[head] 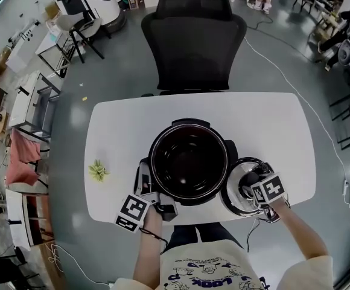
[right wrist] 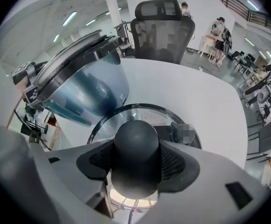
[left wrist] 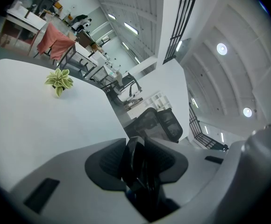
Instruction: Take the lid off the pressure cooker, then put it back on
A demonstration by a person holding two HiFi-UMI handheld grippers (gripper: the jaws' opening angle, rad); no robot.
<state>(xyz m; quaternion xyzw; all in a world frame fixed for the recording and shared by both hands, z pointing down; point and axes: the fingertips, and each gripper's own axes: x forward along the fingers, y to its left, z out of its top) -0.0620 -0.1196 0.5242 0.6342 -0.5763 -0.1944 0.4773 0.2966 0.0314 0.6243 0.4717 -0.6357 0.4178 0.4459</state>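
Observation:
The pressure cooker (head: 157,139) stands lidless in the middle of the white table (head: 271,119), its dark pot showing. Its body also fills the left of the right gripper view (right wrist: 86,85). The glass lid (head: 234,197) with a steel rim sits low just right of the cooker; whether it rests on the table I cannot tell. My right gripper (head: 256,185) points down over it, shut on the lid's round black knob (right wrist: 136,139). At the cooker's front left, my left gripper (head: 154,201) is shut on a black side handle (left wrist: 134,158).
A small potted plant (head: 98,171) sits near the table's left edge. A black office chair (head: 193,38) stands behind the far edge. A cable hangs off the front right corner. Bare table lies right of and behind the lid.

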